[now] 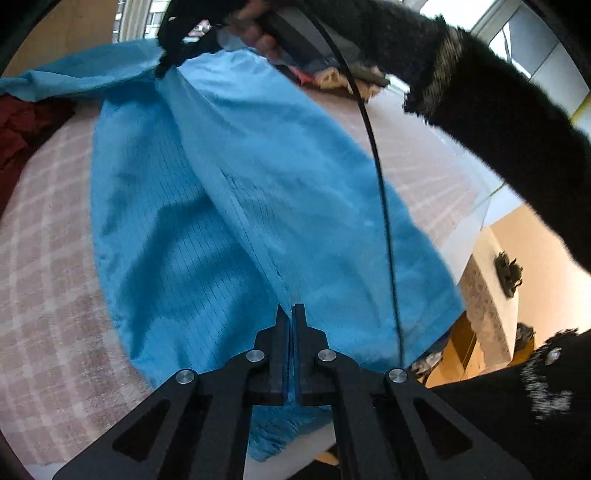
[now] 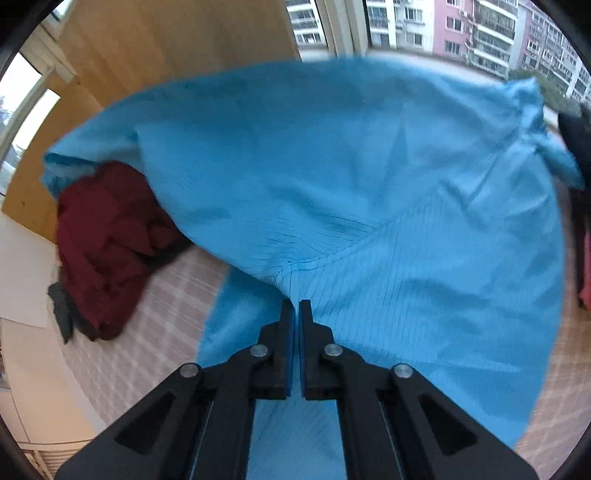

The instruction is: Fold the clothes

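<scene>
Blue garment (image 1: 229,206) spread over a pink checked bed cover (image 1: 48,258), filling the centre of both wrist views. Fine dark pinstripes run through the fabric; a seam runs from 11 o'clock down to the claw tips in the left wrist view.

Left claw (image 1: 292,314), at 6 o'clock: jaws pressed together, pinching a fold of the blue garment between its pads at the near hem.

Right claw (image 2: 294,308), at 6 o'clock in its own view: jaws likewise closed on the blue garment, gripping where a curved seam meets the tips. In the left wrist view this claw appears at 12 o'clock, the far edge of the fabric gathered beneath it; a dark sleeve (image 1: 498,122) extends from it to 3 o'clock, and a black cable (image 1: 380,184) crosses the garment.

Dark red clothes (image 2: 107,243) lie heaped at 9 o'clock in the right wrist view, partly under the blue garment's edge. More folded items (image 1: 332,75) sit at 1 o'clock in the left wrist view, blurred. Apartment buildings (image 2: 472,29) show through a window at 1 o'clock.
</scene>
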Demonstrator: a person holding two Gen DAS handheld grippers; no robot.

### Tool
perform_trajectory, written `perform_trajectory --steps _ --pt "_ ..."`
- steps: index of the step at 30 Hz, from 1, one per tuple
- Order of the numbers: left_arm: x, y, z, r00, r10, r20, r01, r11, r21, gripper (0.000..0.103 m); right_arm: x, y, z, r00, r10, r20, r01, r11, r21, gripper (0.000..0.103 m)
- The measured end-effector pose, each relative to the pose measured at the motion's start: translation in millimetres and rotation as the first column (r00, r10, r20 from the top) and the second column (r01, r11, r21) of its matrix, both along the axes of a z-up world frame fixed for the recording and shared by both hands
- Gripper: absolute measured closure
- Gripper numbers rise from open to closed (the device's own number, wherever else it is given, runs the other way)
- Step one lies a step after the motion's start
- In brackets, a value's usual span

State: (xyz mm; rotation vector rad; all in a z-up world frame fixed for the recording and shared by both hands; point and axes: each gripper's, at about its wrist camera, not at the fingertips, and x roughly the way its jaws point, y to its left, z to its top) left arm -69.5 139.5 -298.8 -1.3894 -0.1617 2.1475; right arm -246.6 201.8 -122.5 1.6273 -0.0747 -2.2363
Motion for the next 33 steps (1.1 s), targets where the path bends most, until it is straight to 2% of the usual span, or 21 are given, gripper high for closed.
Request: perform_trajectory --steps 3,7,11,14,18,21,22,23,24,25,27,29,31,33 --pt "6.9 -11.4 22.1 0.999 0.012 -0.031 -0.011 1.000 0.010 0.103 -1.9 -15.7 24.0 0.999 0.043 -0.028 -0.043 0.999 -0.003 0.101" --pt "10.1 -16.8 30.1 0.998 -0.001 -0.068 -0.006 0.995 -0.101 0.103 -10.8 -45.5 30.4 0.993 0.098 -0.058 -0.097 0.995 0.027 0.101" --pt "-0.2 -25.2 -2.7 0.999 0.043 -0.003 -0.043 0.988 -0.148 0.103 -24.4 -76.9 3.9 0.992 0.116 -0.043 -0.114 0.992 0.057 0.101" --pt "-5.2 -28.6 -26.4 0.997 0.072 0.042 -0.064 0.983 -0.170 0.102 -29.7 -91.9 -27.6 0.992 0.127 -0.015 -0.124 0.987 0.106 0.101" --pt "-9.0 -32.3 -33.9 0.993 0.089 0.076 -0.076 0.984 -0.163 0.097 -31.8 -98.7 -54.4 0.989 0.144 0.011 -0.144 0.977 0.158 0.100" --pt "-5.9 -36.1 -18.1 0.996 0.073 0.053 -0.062 0.981 -0.184 0.091 -20.8 -82.9 -29.9 0.990 0.143 -0.003 -0.142 0.984 0.111 0.094" --pt "-2.8 -38.2 -8.5 0.997 0.068 0.029 -0.060 0.975 -0.214 0.091 -12.8 -72.1 -13.0 0.989 0.148 -0.021 -0.146 0.987 0.074 0.089" --pt "0.2 -40.1 0.8 0.998 0.062 0.007 -0.058 0.968 -0.243 0.091 -2.1 -59.2 5.8 0.986 0.158 -0.054 -0.156 0.987 0.034 0.080" --pt "2.3 -42.2 11.0 0.999 0.051 -0.012 -0.052 0.965 -0.255 0.091 13.3 -42.7 25.6 0.981 0.163 -0.106 -0.163 0.987 0.009 0.073" --pt "4.2 -44.3 21.6 0.999 0.038 -0.030 -0.044 0.964 -0.262 0.091 31.8 -24.6 42.7 0.972 0.163 -0.169 -0.163 0.986 0.012 0.059" --pt "6.9 -44.2 39.8 0.998 0.002 -0.066 -0.020 0.963 -0.267 0.091 69.8 12.5 73.1 0.944 0.155 -0.291 -0.154 0.988 0.027 0.056" --pt "4.5 -34.7 45.7 0.995 -0.056 -0.087 0.032 0.964 -0.262 0.090 108.0 54.4 75.0 0.929 0.105 -0.356 -0.089 0.994 0.061 0.057" --pt "-3.0 -21.7 40.0 0.988 -0.129 -0.084 0.102 0.958 -0.267 0.090 123.2 80.5 51.9 0.953 0.060 -0.295 -0.048 0.998 0.049 0.057" --pt "-12.5 -2.9 17.9 0.985 -0.169 -0.039 0.154 0.955 -0.255 0.090 134.8 95.6 17.2 0.979 0.031 -0.200 -0.017 0.997 0.072 0.058"
